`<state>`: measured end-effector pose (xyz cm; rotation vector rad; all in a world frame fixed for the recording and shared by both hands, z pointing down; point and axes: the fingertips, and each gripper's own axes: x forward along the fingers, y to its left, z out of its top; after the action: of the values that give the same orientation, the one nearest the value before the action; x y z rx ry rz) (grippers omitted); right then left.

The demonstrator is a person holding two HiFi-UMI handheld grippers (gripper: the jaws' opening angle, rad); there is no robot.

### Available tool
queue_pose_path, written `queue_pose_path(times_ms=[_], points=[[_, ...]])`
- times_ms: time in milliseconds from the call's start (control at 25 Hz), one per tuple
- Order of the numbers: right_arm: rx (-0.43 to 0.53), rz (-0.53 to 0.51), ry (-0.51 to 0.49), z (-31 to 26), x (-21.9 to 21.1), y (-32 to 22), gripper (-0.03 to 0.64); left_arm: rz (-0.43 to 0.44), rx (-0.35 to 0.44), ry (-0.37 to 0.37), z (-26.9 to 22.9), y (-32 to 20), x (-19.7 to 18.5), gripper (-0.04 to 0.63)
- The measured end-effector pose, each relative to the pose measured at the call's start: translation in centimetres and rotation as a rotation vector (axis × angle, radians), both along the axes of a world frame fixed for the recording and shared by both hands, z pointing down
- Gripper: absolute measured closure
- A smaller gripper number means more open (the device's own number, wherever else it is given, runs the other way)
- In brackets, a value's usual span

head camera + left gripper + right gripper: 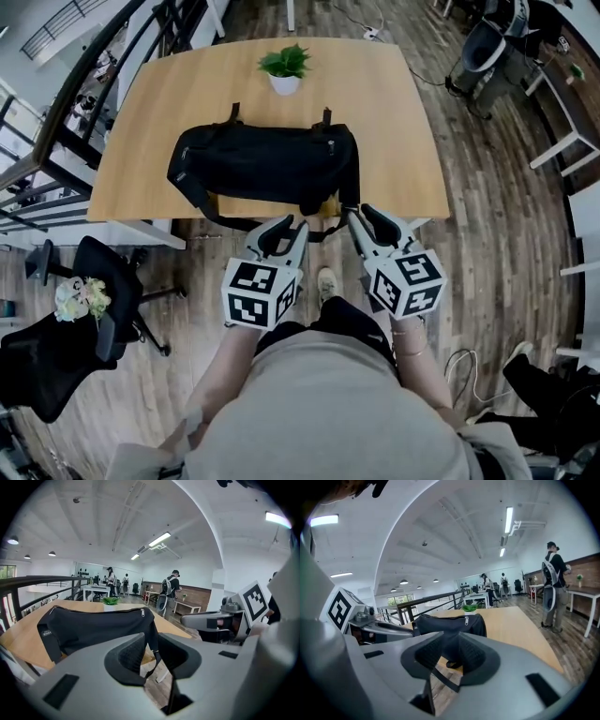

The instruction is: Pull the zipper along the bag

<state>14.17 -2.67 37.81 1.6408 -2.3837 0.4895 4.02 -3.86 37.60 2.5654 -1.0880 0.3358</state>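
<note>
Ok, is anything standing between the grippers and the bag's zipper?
Nothing visible does. The left gripper and right gripper hang off the near edge of the table, jaws open and empty, facing the bag; the plant stands beyond it.

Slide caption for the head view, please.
Left gripper and right gripper, open, face a black fabric bag on a wooden table.
</note>
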Motion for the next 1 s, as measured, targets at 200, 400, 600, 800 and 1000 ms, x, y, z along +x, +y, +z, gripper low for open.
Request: queue_pose_path(times_ms=[200,400,600,800,1000], points=[[0.001,-0.039,-0.026,-0.2,1.9,-4.6,0.509,-0.055,0.013,-0.006,-0.9,-4.3,1.5,0.499],[0.000,-0.103,-0.026,0.0,3.3,-8.2,0.509,-0.099,0.019,-0.016,-1.1,-7.5,3.5,0.499],[-0.010,-0.156,-0.031,0.4,4.4,-10.8,0.508,-0.132,0.020,-0.009,-1.0,-9.7,5.1,0.499],[-0.024,-0.196,-0.029,1.0,5.4,-12.1,0.508,-0.158,0.018,0.006,-0.6,-10.7,6.3,0.499],[-0.047,-0.235,-0.055,1.3,5.4,-12.8,0.508,-0.188,0.014,0.012,-0.3,-11.5,6.4,0.499]])
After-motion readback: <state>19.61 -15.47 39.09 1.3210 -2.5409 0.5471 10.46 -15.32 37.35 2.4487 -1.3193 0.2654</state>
